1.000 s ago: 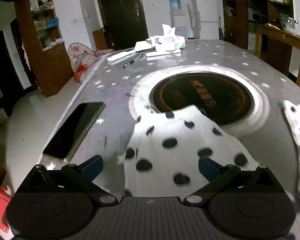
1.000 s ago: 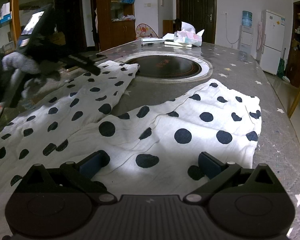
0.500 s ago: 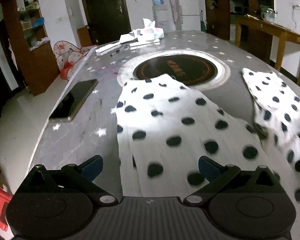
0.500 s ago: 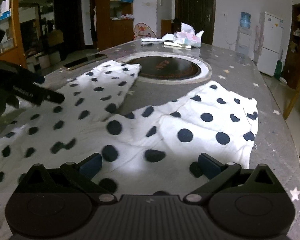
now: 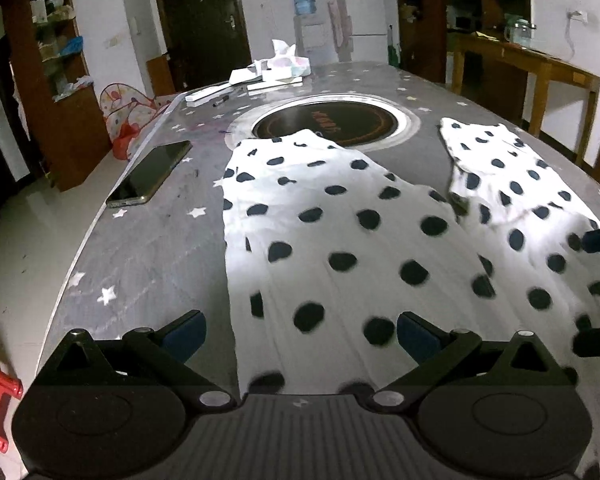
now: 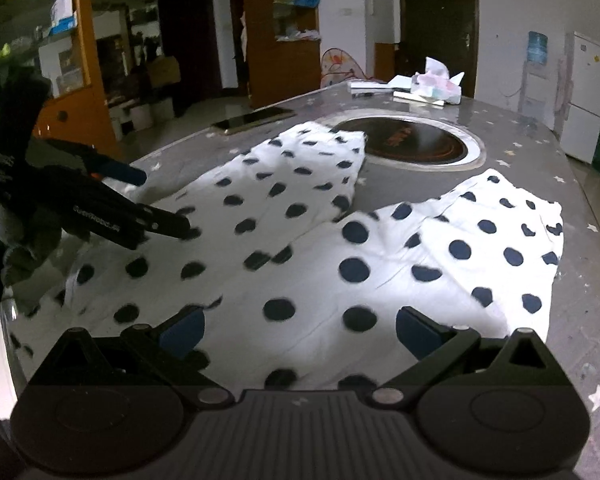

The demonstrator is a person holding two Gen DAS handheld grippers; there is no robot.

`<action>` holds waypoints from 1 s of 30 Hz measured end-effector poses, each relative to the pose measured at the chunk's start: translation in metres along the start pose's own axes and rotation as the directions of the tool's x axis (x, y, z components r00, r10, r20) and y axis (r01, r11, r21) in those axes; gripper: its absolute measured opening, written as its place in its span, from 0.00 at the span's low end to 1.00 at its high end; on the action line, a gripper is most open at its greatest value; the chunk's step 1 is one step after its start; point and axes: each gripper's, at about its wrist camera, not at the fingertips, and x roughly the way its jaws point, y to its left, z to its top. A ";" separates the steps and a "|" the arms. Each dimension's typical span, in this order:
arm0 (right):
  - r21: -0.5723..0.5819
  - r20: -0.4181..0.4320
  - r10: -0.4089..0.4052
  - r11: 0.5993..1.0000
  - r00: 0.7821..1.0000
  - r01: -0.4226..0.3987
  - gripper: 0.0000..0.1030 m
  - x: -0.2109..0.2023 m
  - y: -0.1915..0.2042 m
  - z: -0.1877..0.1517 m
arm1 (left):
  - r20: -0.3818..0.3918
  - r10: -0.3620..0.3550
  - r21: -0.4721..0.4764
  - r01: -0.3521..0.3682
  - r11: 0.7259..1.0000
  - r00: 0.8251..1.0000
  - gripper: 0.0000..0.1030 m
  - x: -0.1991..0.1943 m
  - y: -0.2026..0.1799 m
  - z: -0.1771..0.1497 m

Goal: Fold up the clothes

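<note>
Across the bottom of both frames my left hand-held gripper (image 5: 300, 336) and right hand-held gripper (image 6: 298, 332) hang wide apart, gripping nothing, over the waist end of the polka-dot trousers (image 5: 340, 240). These lie flat on the table (image 5: 148, 248), legs splayed toward the round cooktop (image 5: 332, 122) at upper centre, so I judge a lengthwise fold comes first. A phone (image 5: 150, 174) sits left, clear.

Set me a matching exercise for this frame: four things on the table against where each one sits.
Things:
1. phone
2. tissue pack
3. hob
4. polka-dot garment

Places:
A. sunk into the table's middle
B. far end of the table
C. near the table's left edge
D. spread flat under both open grippers

Pairs: 1-C, 2-B, 3-A, 4-D
</note>
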 end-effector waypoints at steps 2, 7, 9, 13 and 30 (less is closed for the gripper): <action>-0.027 -0.011 -0.003 1.000 1.000 0.003 1.00 0.000 0.006 -0.003 | 0.001 -0.004 0.018 0.004 1.000 1.000 1.00 -0.005 -0.004 -0.007; -0.080 -0.035 -0.013 0.997 0.999 0.010 0.98 0.002 0.018 -0.008 | -0.003 -0.009 0.048 0.009 0.999 1.000 1.00 -0.010 -0.011 -0.023; -0.081 -0.035 -0.012 0.997 0.999 0.010 0.97 0.000 0.020 -0.009 | -0.005 -0.012 0.051 0.012 0.999 1.000 1.00 -0.012 -0.012 -0.027; -0.076 -0.025 -0.018 0.997 1.000 0.016 0.96 -0.005 0.023 -0.008 | -0.008 -0.016 0.041 0.017 0.999 1.000 1.00 -0.012 -0.011 -0.028; -0.100 -0.047 0.016 0.995 0.999 -0.021 0.89 -0.024 0.045 -0.018 | -0.014 -0.017 0.039 0.018 0.999 1.000 1.00 -0.023 -0.011 -0.038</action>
